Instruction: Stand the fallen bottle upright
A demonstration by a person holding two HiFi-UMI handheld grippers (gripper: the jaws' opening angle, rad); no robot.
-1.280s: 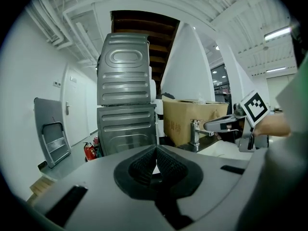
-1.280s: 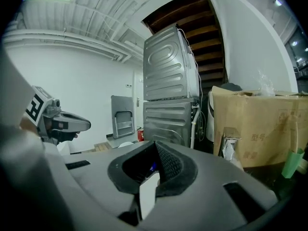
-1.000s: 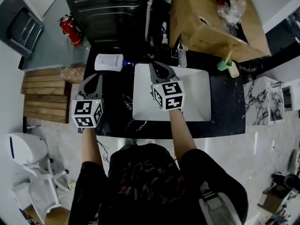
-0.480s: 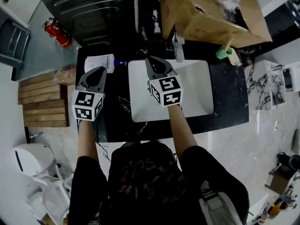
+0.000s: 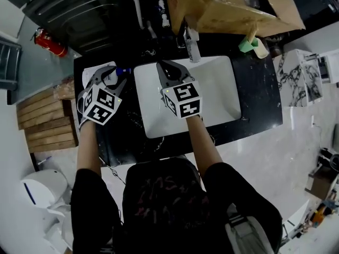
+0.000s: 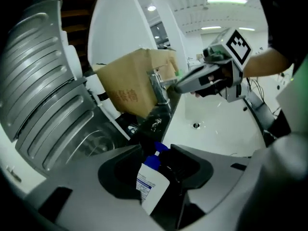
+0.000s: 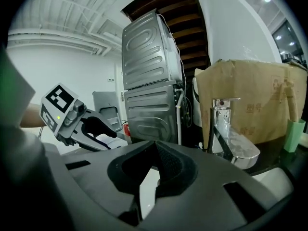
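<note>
Both grippers reach forward: left gripper tilts down, jaws opening around the fallen bottle; right gripper closed, empty.

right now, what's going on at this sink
A person is working at a black counter with a gripper in each hand. The left gripper is opening its jaws around a white bottle with a blue cap that lies on its side beside the sink, not gripping it yet. The right gripper hangs shut above the sink, empty.
</note>
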